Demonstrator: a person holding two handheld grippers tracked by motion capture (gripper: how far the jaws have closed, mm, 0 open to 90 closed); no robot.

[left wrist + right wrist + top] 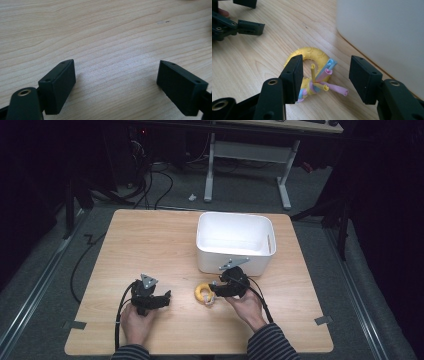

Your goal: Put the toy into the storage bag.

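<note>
Lying flat on the wooden table (150, 240), the yellow ring toy (313, 56) points its tuft of pastel tubes toward the right gripper (325, 77), whose jaws stand wide around that tuft. A white bin (235, 242) sits just behind. The left gripper (116, 82) gapes over bare wood. Grey floor, dark room.

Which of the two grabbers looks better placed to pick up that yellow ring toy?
The right gripper, likely. Its open jaws already straddle the yellow ring toy beside the white bin. The left gripper sits farther off, open over bare table.
</note>
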